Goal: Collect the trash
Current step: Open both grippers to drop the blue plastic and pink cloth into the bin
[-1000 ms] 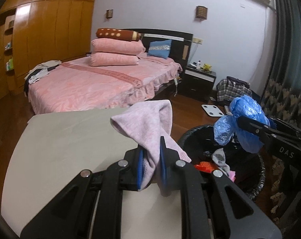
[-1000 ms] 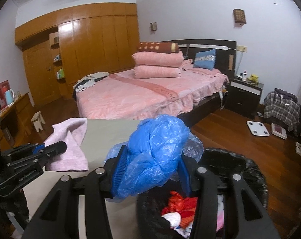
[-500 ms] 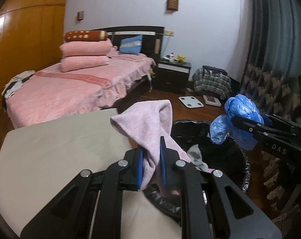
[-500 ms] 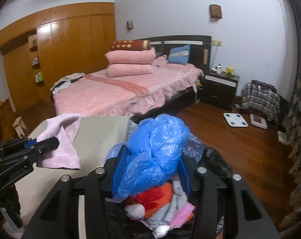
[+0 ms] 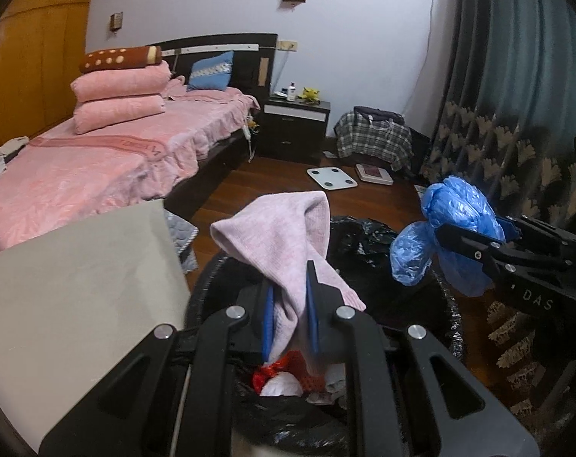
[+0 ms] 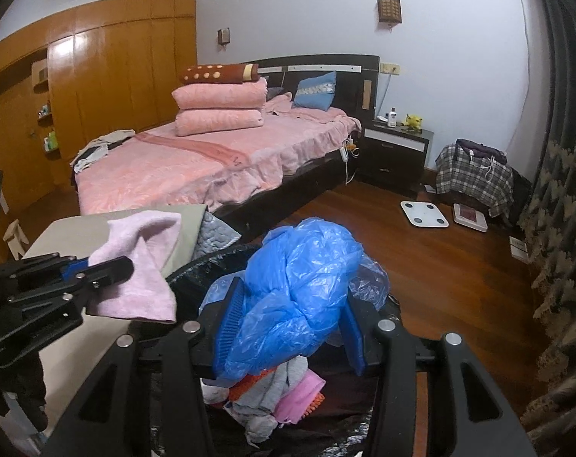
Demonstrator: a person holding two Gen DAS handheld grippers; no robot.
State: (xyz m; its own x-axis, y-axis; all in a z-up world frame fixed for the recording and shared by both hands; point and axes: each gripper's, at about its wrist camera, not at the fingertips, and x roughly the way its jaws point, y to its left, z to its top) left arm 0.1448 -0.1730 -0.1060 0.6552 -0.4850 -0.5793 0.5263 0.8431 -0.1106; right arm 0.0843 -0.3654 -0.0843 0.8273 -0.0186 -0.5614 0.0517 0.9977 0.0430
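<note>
left wrist view: left gripper [image 5: 290, 316] is clamped on a pink cloth [image 5: 280, 236] at centre frame, over the black-lined trash bin [image 5: 446, 304]. right gripper [image 6: 290, 327] pinches a blue plastic bag [image 6: 299, 285] above it too. bin's already holding red, white and pink scraps; looks like just the drop is left.

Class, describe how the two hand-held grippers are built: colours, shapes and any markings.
Both are matte black linkage frames with round silver pivot bolts and long cut-out slots. Each finger carries a ribbed blue pad. The left hand-held gripper matches the right hand-held gripper, whose side reads "DAS" in white letters in the left wrist view.
</note>
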